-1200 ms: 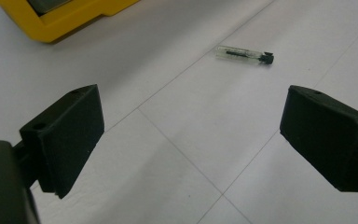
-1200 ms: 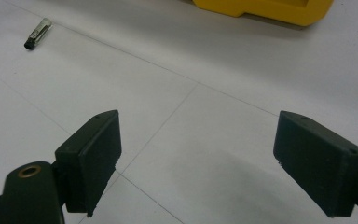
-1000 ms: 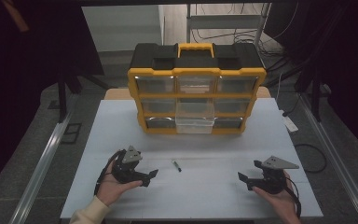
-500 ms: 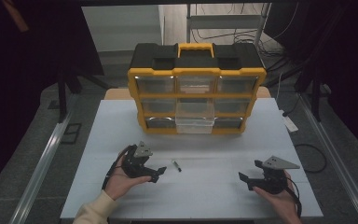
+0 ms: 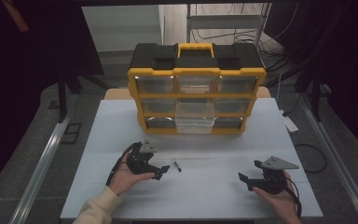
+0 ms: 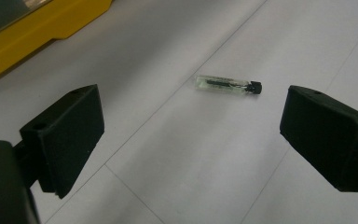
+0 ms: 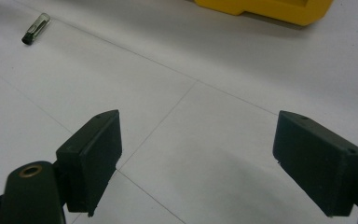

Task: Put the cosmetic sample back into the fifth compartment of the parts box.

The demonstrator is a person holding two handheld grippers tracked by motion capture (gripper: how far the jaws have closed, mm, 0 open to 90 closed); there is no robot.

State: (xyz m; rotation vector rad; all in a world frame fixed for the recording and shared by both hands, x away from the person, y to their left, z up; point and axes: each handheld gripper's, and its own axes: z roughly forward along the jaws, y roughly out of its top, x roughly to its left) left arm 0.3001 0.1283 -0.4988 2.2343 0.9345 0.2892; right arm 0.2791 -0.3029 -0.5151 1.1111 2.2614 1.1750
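Vial (image 6: 224,85), clear glass, black cap, lying flat on white desk (image 5: 214,186), frame centre.
Left gripper (image 5: 164,171) just beside it, fingers wide apart, empty; right gripper (image 5: 245,182) lower right, likewise.

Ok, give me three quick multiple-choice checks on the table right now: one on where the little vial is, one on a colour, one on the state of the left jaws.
1. Where does the vial lie?
A. on the white table, just ahead of the left gripper
B. inside the pulled-out drawer
C. between the right gripper's jaws

2. What colour is the frame of the drawer organiser?
A. red
B. yellow
C. blue

3. How does the left gripper stand?
A. shut on the vial
B. shut, holding nothing
C. open, with the vial lying apart from both jaws

Answers:
1. A, as the high view shows the vial flat on the table next to the left gripper, far from the right gripper.
2. B, since the frame is yellow with a black top.
3. C, as the left gripper view shows both jaws spread wide and the vial beyond them, untouched.
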